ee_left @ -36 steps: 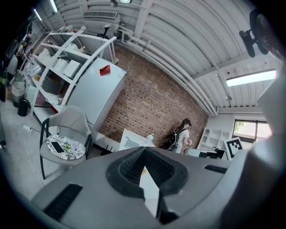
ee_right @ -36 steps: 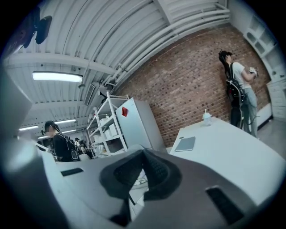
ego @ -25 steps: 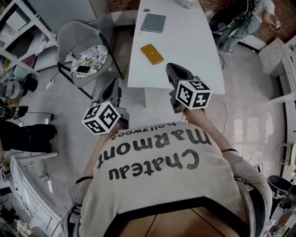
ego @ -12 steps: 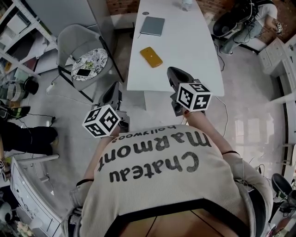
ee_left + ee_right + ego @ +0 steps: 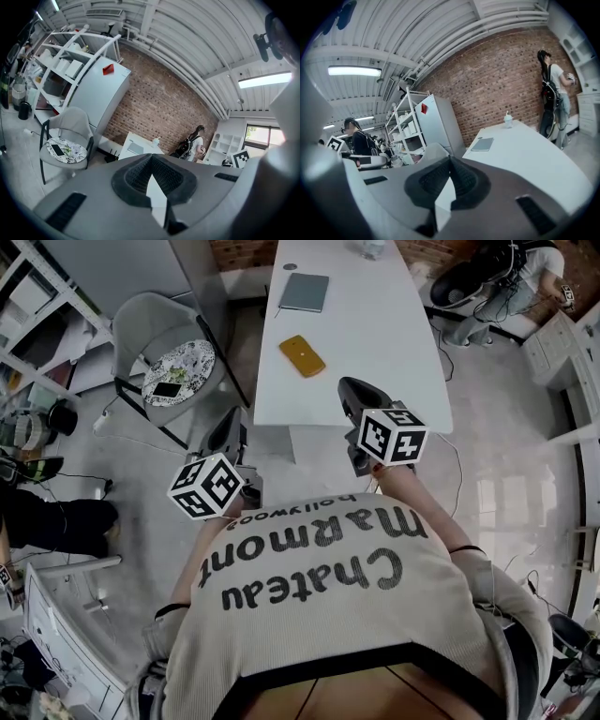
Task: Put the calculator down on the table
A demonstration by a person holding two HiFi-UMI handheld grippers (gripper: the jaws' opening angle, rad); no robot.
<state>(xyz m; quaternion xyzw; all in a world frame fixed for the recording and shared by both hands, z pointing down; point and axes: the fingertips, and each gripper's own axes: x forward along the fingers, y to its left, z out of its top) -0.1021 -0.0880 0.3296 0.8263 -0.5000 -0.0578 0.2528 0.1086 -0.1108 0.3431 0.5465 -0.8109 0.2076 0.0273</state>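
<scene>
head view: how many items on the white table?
4: orange calculator near the left edge, grey notebook beyond it, small dark disc past that, cup at the far end, cropped. The right gripper covers some of the near edge.

Phone (image 5: 168, 389) on chair (image 5: 150, 317) w/ cushion (image 5: 194, 356)

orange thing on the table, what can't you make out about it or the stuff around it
- Orange thing, head view: too small to show keys or a screen, so calling it the calculator is a guess.
- Same thing, right gripper view: hidden behind the right gripper, jaws together.
- Cup, head view: cut off by the top edge.
- Dark flat item on the chair: too small to identify.
</scene>
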